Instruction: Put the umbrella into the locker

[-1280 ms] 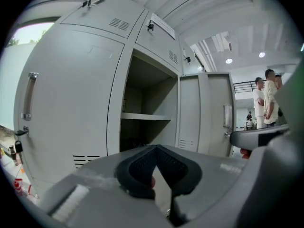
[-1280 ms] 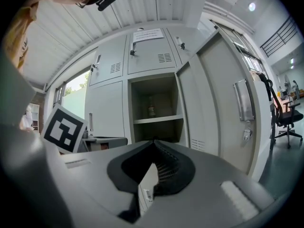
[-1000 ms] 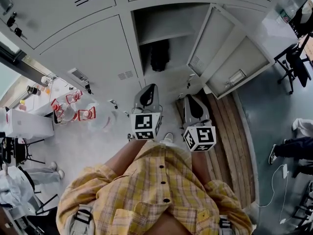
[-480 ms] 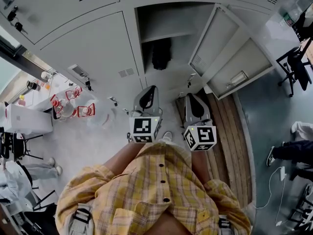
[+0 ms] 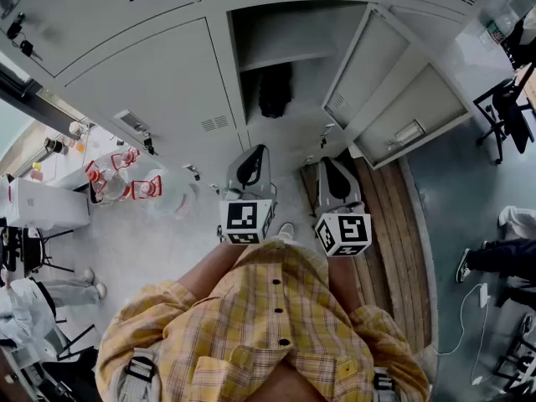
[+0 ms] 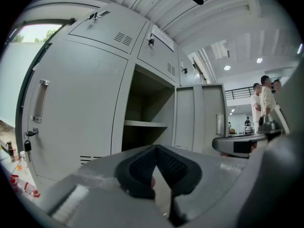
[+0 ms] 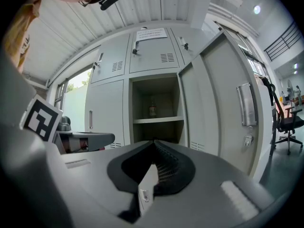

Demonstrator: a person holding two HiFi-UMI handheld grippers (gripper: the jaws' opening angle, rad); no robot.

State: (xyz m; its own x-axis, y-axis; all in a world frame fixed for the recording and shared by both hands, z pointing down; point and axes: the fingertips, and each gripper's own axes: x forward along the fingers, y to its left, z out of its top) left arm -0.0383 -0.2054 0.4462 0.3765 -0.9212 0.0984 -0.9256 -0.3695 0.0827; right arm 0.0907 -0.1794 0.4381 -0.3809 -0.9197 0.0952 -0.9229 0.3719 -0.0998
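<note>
Wearing yellow plaid shirt point(image 5: 251, 333) with dark buttons point(image 5: 277, 311) down the front, filling lower centre of frame. Showing grey straps point(image 5: 141, 373) with black buckles at bottom edge. Sporting grey left gripper point(image 5: 255, 151) and right gripper point(image 5: 328, 166), each bearing a black-and-white marker cube point(image 5: 245, 219) and dark ribbed pads point(image 6: 142, 165).

Office workspace, grey metal lockers point(image 5: 142, 82), desk chair point(image 5: 505, 111)

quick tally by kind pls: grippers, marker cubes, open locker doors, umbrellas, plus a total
grippers: 2, the left gripper and the right gripper
marker cubes: 2, one on the left gripper, one on the right
open locker doors: 1
umbrellas: 1, dark, below the locker's shelf
total: 6
</note>
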